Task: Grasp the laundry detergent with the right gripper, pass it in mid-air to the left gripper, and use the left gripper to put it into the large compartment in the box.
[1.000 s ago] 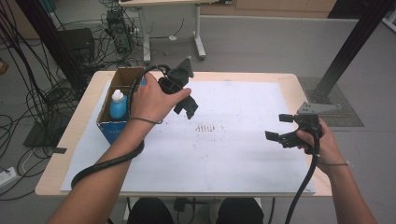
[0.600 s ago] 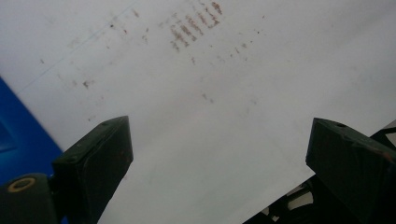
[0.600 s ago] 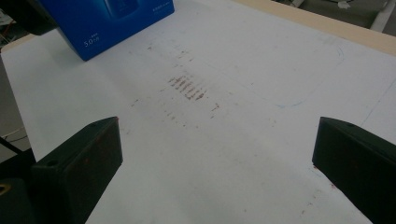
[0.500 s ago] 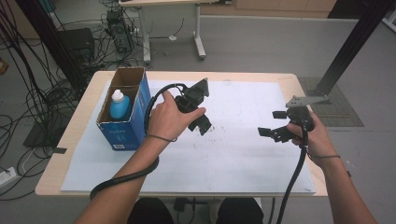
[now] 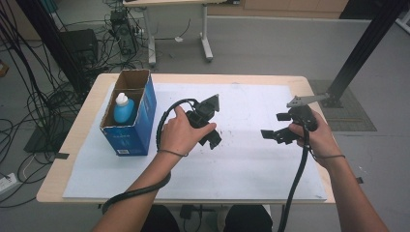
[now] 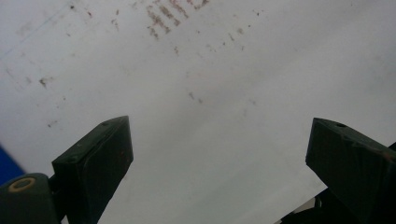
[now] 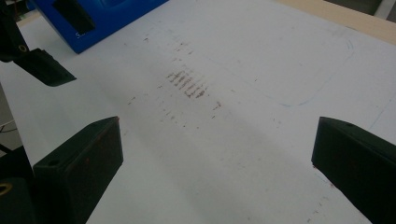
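Note:
My left gripper [image 5: 212, 135] hangs over the middle of the white sheet [image 5: 241, 164], to the right of the blue box [image 5: 140, 121]. Its jaws stand wide open and hold nothing. In the left gripper view, the left gripper [image 6: 219, 128] looks straight down on the sheet's brown smudges [image 6: 161, 18]. My right gripper [image 5: 273, 125] is over the right part of the sheet, pointing left toward the other gripper, open and empty. In the right gripper view, the right gripper [image 7: 217, 128] faces the smudged patch [image 7: 187, 84], with the blue box [image 7: 102, 14] and a left gripper jaw at the far left.
The open-topped blue box stands on the table's left side with a blue bottle [image 5: 123, 108] with a white cap inside it. The wooden table [image 5: 193, 77] edge rings the sheet. Cables trail from both grippers toward the near edge. A black post [image 5: 358, 53] rises at the right.
My left gripper has moved right, away from the box top to the sheet's middle. The right gripper has drifted left and a little farther from the near edge.

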Demonstrator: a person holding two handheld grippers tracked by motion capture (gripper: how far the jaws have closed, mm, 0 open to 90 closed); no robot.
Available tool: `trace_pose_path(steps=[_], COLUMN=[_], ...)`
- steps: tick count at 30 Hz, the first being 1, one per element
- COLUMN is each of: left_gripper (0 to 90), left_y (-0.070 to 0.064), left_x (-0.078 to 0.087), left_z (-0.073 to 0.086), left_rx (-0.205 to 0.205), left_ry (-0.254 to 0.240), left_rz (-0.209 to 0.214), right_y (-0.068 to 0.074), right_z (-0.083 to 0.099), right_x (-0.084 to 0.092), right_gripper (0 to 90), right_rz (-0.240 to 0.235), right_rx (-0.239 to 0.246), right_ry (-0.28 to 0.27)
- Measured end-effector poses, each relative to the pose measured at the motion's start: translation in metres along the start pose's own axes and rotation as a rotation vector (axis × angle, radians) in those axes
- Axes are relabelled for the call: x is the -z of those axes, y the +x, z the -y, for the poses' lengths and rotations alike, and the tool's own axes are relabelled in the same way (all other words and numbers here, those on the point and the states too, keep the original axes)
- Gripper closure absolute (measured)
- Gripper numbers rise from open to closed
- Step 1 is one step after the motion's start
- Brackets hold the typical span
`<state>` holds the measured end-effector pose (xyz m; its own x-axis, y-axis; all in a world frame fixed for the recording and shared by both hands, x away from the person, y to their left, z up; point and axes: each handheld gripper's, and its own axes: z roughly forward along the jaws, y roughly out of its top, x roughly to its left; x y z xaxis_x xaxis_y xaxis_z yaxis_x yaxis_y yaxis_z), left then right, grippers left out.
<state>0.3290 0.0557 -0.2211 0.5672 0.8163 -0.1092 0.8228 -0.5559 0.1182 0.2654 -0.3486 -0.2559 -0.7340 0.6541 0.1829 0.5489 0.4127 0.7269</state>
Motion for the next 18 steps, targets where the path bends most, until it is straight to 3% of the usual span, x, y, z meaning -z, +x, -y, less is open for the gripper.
trace_pose_path(steps=[18], left_gripper=[7.7], left_y=[0.0001], left_x=[-0.0024], left_z=[0.0022], left_rx=[-0.006], left_ry=[-0.005], left_rz=[0.016], right_y=[0.0054], right_z=[0.001], right_x=[-0.0008], right_gripper=[2.3], right_rz=[0.009], right_rx=[0.003], right_ry=[0.003])
